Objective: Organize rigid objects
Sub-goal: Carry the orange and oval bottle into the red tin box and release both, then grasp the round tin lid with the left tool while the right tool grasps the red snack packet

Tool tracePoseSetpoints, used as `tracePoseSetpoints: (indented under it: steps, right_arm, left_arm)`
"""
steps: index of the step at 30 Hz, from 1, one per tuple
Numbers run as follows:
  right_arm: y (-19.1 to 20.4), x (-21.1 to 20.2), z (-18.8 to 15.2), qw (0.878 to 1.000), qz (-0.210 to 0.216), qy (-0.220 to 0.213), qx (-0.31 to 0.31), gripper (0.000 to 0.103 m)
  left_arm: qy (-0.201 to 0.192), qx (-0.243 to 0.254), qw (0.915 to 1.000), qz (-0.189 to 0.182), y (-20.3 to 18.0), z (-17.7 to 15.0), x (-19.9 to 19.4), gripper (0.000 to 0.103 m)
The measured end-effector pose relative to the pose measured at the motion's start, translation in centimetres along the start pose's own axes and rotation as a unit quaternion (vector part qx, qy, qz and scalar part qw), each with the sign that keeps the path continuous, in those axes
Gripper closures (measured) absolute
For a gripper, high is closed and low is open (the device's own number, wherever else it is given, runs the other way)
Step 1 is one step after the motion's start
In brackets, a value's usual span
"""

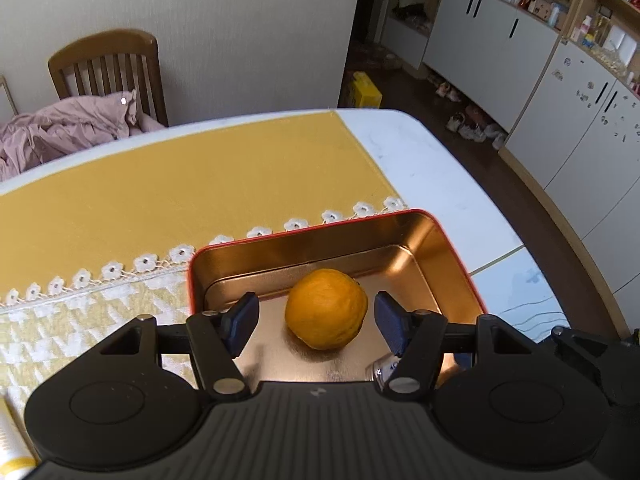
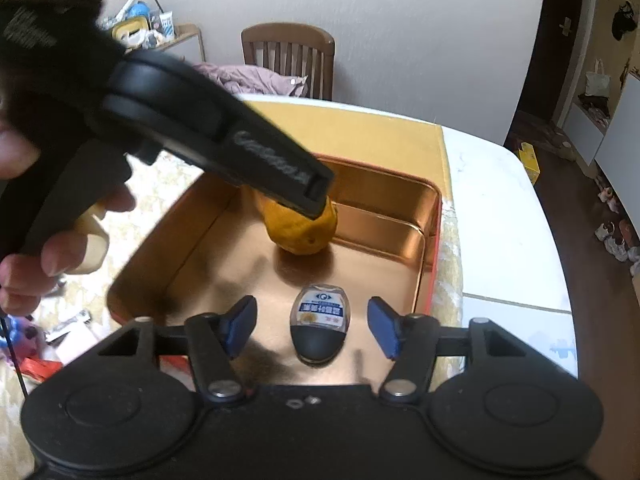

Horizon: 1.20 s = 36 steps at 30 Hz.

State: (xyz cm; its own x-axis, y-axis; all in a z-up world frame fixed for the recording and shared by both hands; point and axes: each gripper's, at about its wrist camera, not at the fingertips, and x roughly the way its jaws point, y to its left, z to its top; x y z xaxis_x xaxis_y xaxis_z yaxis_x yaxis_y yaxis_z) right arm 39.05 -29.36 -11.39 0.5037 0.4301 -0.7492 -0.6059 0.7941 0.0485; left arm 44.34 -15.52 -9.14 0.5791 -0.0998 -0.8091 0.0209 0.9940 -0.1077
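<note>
Item 1: orange (image 1: 326,308). It rests on the floor of the open tin (image 1: 400,226), directly between the fingers of my left gripper (image 1: 316,322). Those fingers are released: a clear gap shows on each side of the fruit, and neither blue pad (image 1: 242,320) touches it.

Item 2: small oval case (image 2: 319,326), clear printed top and dark lower end. It lies flat in the same tin, between the fingers of my right gripper (image 2: 312,326). These are also released, with the pads well clear on both sides.

Item 3: tin, red outside and copper inside, standing on the worktop (image 1: 420,164) partly over a yellow cloth (image 1: 180,184) with a flower-lace edge.

Handling note: I judge both pieces delivered and this step to be the withdrawal. I would draw each gripper straight back and up along its own line, keeping the fingers spread. The orange will roll at a nudge, so the left pads must not brush it. In the right view the left gripper's body hangs over the orange, so I would clear it first to avoid the two tools crossing.
</note>
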Motion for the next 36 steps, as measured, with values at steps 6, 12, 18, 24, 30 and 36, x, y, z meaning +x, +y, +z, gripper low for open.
tracePoseSetpoints:
  steps: [6,12,18,24,30,36]
  right_arm:
    - [-0.1,-2.1,0.1,1.0,0.004,-0.017,0.018,0.033]
    - [0.1,-4.6,0.1,0.999,0.011,-0.034,0.029,0.028]
    - [1.6,-6.8,-0.2,0.998,0.006,-0.052,0.022,0.02]
    - [2.9,-8.4,-0.5,0.997,0.014,-0.066,0.038,0.016]
    - [4.7,-10.1,-0.6,0.994,0.022,-0.079,0.067,0.005]
    - [7.4,-11.2,-0.9,0.992,0.036,-0.094,0.077,0.0]
  left_arm:
    - [-0.024,-0.014,0.9996,-0.007,0.3,-1.1,-3.4,0.038]
    - [-0.055,-0.017,0.9983,-0.006,1.0,-2.5,-7.2,0.031]
    - [-0.077,-0.019,0.9968,-0.009,2.3,-4.2,-10.3,0.03]
    - [-0.093,-0.014,0.9955,-0.007,4.1,-6.6,-13.3,0.027]
    - [-0.112,-0.02,0.9935,-0.006,6.5,-8.8,-16.1,0.022]
    - [-0.141,-0.004,0.99,0.013,8.8,-11.2,-19.1,0.019]
